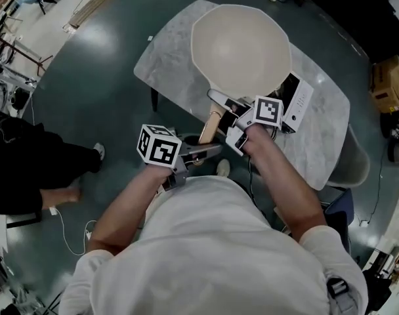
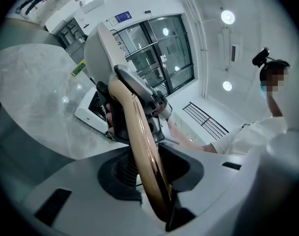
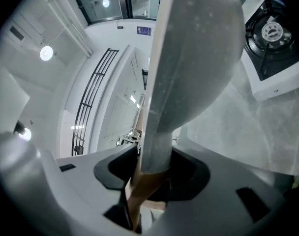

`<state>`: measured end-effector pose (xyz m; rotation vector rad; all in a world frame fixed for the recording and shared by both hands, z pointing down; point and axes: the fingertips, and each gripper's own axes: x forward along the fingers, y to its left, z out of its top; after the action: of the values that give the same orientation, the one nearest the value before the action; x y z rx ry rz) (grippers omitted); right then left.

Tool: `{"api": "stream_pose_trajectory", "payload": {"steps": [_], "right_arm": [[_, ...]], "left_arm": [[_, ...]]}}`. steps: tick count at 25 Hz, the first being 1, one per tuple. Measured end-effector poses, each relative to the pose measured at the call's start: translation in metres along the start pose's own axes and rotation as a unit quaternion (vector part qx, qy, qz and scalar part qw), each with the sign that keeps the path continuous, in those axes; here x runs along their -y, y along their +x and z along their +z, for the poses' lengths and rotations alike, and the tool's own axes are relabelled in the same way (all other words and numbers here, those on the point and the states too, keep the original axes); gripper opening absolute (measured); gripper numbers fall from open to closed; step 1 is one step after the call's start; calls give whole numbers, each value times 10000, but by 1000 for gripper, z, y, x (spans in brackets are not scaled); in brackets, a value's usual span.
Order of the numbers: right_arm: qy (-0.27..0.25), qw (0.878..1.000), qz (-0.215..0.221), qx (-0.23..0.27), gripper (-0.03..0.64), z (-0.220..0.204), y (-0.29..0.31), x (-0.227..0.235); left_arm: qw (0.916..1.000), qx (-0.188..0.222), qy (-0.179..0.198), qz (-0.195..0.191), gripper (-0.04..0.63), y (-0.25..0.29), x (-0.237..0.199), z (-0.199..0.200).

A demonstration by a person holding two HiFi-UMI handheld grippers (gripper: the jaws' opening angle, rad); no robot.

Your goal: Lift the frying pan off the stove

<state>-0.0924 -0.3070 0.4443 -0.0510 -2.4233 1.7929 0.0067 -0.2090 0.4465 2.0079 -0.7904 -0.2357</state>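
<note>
A cream frying pan (image 1: 242, 48) with a wooden handle (image 1: 211, 126) hangs over the marble table (image 1: 167, 61), held by both grippers. My left gripper (image 1: 199, 155) is shut on the handle's near end, and the handle (image 2: 142, 146) runs up between the jaws of the left gripper (image 2: 149, 168). My right gripper (image 1: 235, 126) is shut on the handle's grey neck close to the bowl. In the right gripper view the pan's underside (image 3: 194, 48) rises from the right gripper (image 3: 152, 173). The white stove (image 1: 298, 100) lies beside it, and its burner (image 3: 272, 33) is bare.
A person in dark clothes (image 1: 29, 169) stands on the floor at the left, near a white cable (image 1: 68, 231). A cardboard box (image 1: 386, 81) sits at the far right. The table edge (image 2: 36, 92) curves below the stove (image 2: 90, 112).
</note>
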Motion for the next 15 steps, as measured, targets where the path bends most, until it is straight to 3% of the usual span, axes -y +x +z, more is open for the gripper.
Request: {"api": "stream_pose_trajectory", "payload": {"steps": [11,15], "right_arm": [[25,10000,65,-56,186,1,-2,-5],[-46,10000,34,-73,186,-60,31,-28]], "left_arm": [[10000,30,-58,13,123,-1,9,4],[10000,53,-29,-13,123,-65,23,-32]]}}
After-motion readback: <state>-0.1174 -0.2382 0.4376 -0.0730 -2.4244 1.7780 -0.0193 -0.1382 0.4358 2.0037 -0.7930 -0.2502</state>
